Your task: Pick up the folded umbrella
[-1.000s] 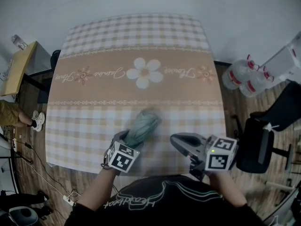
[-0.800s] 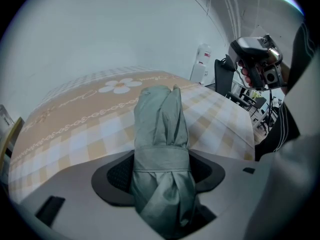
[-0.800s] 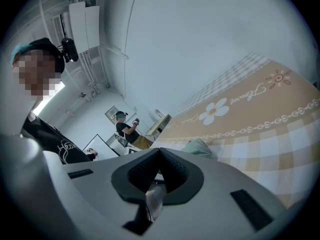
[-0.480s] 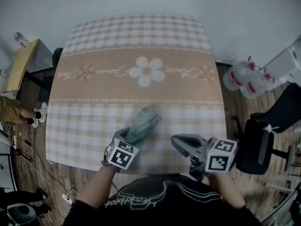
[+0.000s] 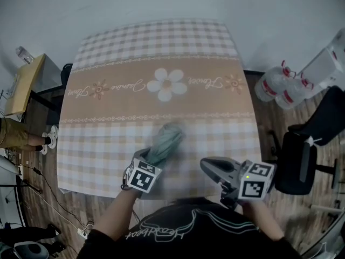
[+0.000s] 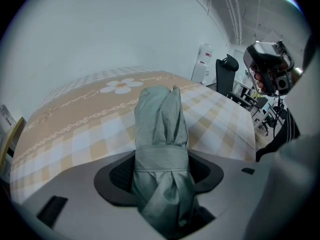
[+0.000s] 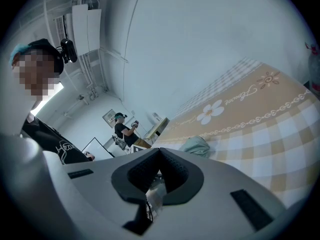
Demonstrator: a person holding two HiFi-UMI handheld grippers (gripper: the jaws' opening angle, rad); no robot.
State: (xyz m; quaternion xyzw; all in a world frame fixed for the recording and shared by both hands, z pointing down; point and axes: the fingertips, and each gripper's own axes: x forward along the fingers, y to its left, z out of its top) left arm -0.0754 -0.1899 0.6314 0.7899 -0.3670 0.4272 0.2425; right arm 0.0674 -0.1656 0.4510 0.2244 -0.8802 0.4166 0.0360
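A folded umbrella (image 5: 165, 140) in pale green cloth lies on the checked tablecloth (image 5: 108, 107) near the front edge, its far end pointing away from me. My left gripper (image 5: 151, 156) reaches steeply down over its near end. In the left gripper view the umbrella (image 6: 162, 129) fills the gap of the left gripper (image 6: 161, 170), and both dark pads (image 6: 120, 176) press its strapped part. My right gripper (image 5: 208, 165) hovers apart to the right, jaws together and empty. In the right gripper view the right gripper (image 7: 159, 156) faces across the table with the umbrella (image 7: 196, 145) beyond it.
Large water bottles (image 5: 276, 88) and a black office chair (image 5: 299, 163) stand on the floor to the right of the table. A wooden side table (image 5: 24, 82) and a seated person's leg (image 5: 19, 134) are at the left. Another person (image 7: 122, 126) stands far off.
The left gripper has stayed at the umbrella's near end. The right gripper has drifted slightly to the right. The umbrella has not moved on the cloth.
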